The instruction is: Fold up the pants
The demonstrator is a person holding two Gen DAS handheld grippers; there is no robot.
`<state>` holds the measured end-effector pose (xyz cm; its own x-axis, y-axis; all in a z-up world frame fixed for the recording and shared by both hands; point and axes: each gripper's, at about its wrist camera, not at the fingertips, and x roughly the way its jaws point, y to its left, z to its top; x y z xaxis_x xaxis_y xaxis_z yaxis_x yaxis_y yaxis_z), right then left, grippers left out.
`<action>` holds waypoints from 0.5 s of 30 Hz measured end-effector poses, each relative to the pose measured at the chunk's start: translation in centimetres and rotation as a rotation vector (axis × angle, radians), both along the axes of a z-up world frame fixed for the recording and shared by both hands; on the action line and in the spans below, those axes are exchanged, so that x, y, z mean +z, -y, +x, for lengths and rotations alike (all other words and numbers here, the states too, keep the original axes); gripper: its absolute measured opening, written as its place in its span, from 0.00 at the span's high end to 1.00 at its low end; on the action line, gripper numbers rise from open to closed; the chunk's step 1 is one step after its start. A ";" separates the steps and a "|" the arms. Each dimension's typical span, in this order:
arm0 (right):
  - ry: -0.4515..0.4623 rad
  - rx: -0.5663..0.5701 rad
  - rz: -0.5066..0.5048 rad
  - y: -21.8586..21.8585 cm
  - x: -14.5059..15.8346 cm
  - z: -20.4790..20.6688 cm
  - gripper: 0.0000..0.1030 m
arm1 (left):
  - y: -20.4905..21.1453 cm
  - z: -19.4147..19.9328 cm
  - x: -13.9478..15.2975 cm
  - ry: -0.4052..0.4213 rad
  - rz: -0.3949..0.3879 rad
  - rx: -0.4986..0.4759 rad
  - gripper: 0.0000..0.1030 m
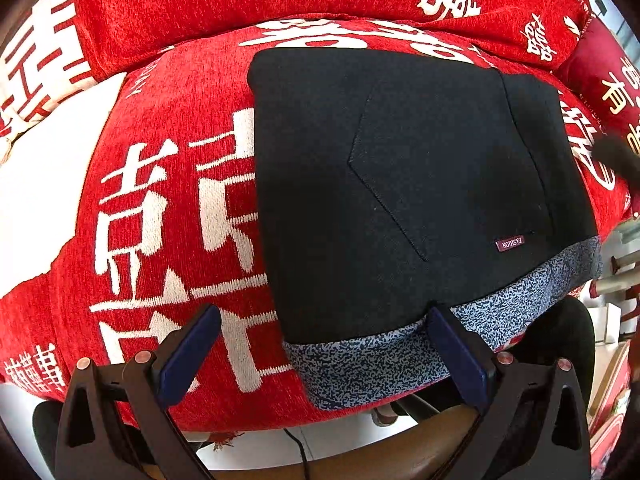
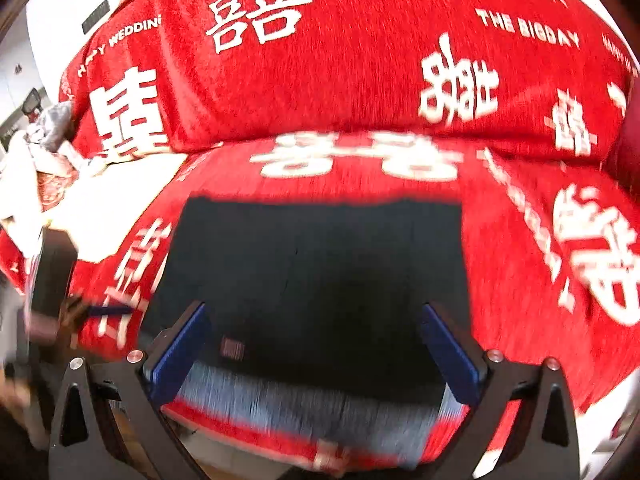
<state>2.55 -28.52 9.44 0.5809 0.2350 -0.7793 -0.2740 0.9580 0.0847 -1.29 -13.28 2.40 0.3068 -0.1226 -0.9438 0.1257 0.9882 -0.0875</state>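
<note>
Both tools gape wide, grasping nothing: left tool [image 1: 324, 344] and right tool [image 2: 314, 344] at six o'clock of the folded black pants [image 1: 400, 184] on the red sofa cover [image 1: 168, 208].

Red sofa cover [image 1: 172, 80] (white characters), dark red cushion [image 1: 600, 64]

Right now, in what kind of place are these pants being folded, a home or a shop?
Probably a home living room, though that is a guess. The black pants lie on a sofa seat draped in a red cover with wedding characters, with a back cushion behind. Both grippers, left and right, are open.
</note>
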 end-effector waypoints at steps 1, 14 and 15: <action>-0.021 0.004 -0.017 -0.9 -0.5 1.9 0.00 | 0.0 0.0 0.0 -0.002 0.000 0.000 0.00; -0.048 -0.049 -0.131 -1.1 -1.5 4.1 0.00 | -1.7 0.8 5.2 0.113 -0.048 0.022 0.00; -0.046 -0.070 -0.137 -0.2 -1.5 3.5 0.00 | -2.0 1.4 5.9 0.125 -0.070 0.030 0.00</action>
